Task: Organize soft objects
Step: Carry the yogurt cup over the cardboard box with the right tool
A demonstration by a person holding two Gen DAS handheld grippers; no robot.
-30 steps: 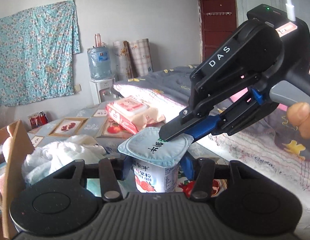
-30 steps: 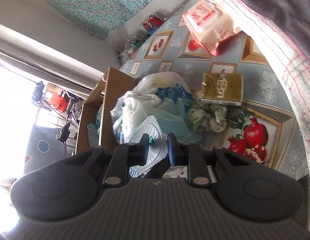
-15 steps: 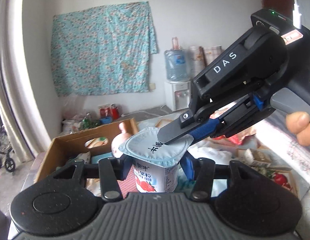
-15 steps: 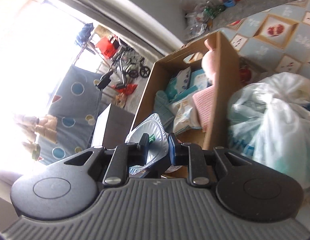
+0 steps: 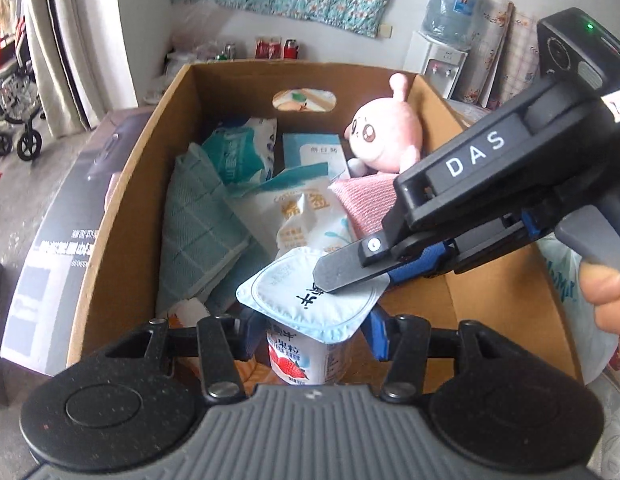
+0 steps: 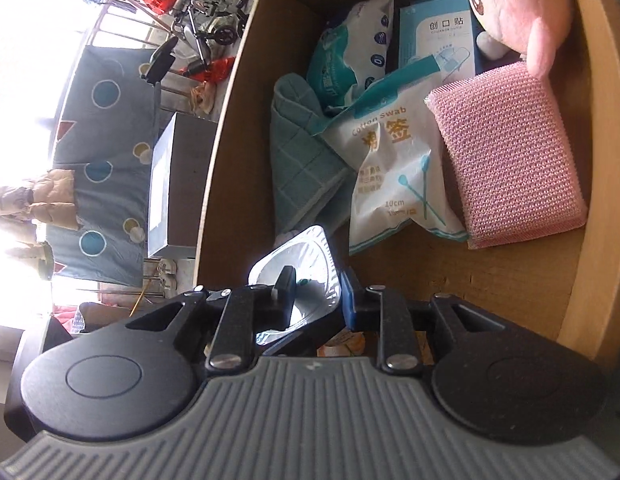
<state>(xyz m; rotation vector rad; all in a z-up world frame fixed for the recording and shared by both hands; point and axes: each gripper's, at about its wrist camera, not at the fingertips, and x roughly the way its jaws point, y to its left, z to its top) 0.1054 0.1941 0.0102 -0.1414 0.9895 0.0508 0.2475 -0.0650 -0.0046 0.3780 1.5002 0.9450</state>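
A bedroom with a floral cloth on the wall. The left gripper (image 5: pixel 308 330) clamps the white strawberry yogurt cup (image 5: pixel 306 336) upright; the right gripper (image 5: pixel 352 276) pinches its foil lid's edge, its fingers just easing apart — both directly above the open brown cardboard box (image 5: pixel 122 200), near its front wall.

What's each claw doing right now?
Left claw: closed on the yogurt cup.
Right claw: closed on the edge of the cup's foil lid.
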